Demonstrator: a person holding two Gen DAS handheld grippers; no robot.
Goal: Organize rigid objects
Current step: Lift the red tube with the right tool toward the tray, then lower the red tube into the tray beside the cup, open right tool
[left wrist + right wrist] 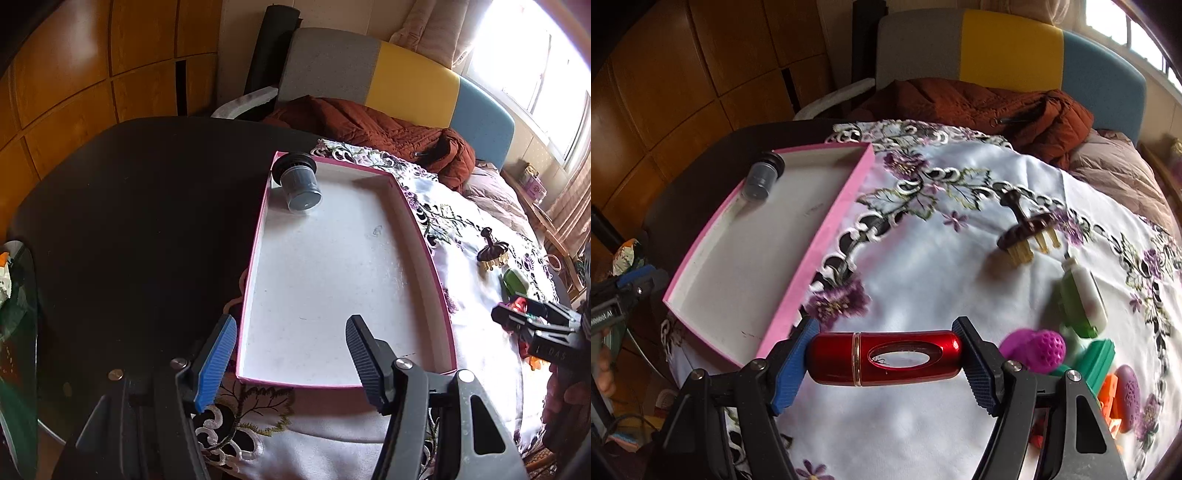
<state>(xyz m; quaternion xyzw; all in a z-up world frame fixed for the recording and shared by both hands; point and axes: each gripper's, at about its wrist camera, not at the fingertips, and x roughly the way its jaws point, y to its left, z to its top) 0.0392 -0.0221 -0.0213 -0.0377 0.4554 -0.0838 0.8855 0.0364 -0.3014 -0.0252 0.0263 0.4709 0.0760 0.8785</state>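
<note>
the right claw (884, 360) clamps a red capsule-shaped case (884, 358) endwise above the embroidered cloth (923, 266), just beside the pink tray (812, 254); the left claw (291, 354) hangs wide, empty, over the tray's near end.

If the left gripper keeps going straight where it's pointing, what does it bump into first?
Probably the white floor of the pink box. The open left gripper points down into it, and nothing lies in between; the dark jar sits farther off in the corner.
</note>
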